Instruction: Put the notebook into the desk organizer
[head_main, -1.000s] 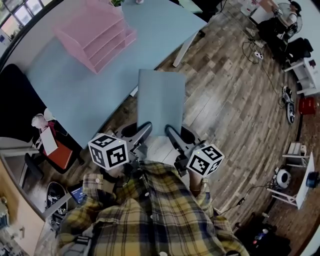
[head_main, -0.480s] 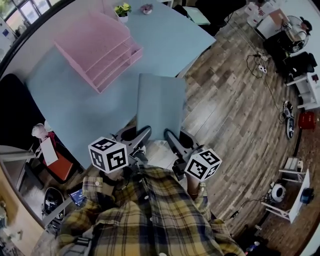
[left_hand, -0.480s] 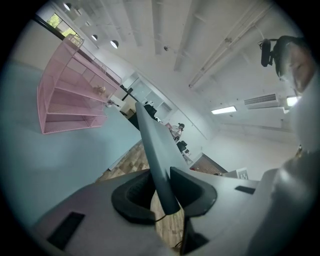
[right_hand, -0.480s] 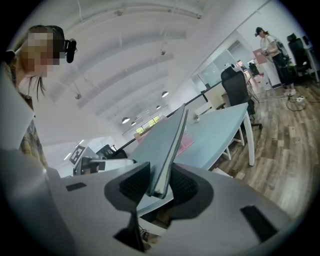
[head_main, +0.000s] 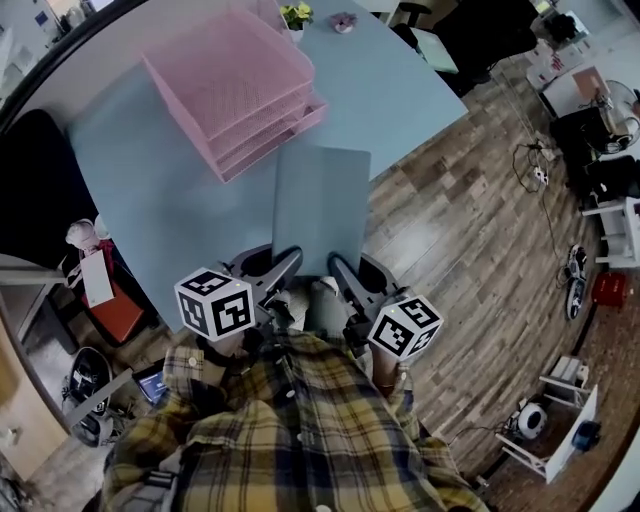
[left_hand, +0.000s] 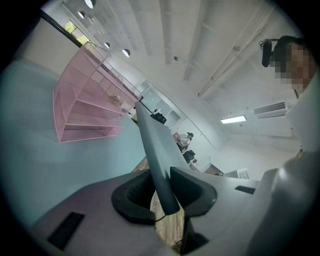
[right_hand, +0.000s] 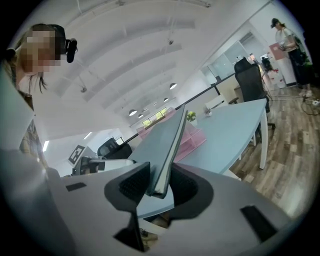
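**Blue tabletop ahead, notebook aimed just right of the pink trays**

Across the upper left of the head view: pale-blue table (head_main: 150, 200), pink desk organizer (head_main: 230, 85) near the top of the frame, plank floor to the right.

Grips the notebook (head_main: 320, 205) with both tongs at its near short edge. Left gripper (head_main: 285, 268) clamped on the lower-left corner, right gripper (head_main: 340, 270) clamped on the lower-right. Pads pressed against both covers in each gripper view, nothing else between the jaws.

Held in the air, broad face up toward the head camera, long axis running straight up the frame and away from the body. Far short edge sits just beside the organizer's lowest tray front in the frame; cannot tell any contact.

Organizer up and to the left of that far edge, tray mouths facing lower right.

Probably calls for a push forward with a slight swing toward the upper left, to line the long axis with a tray mouth. Left gripper on the side nearer the organizer, so likely the pivot.
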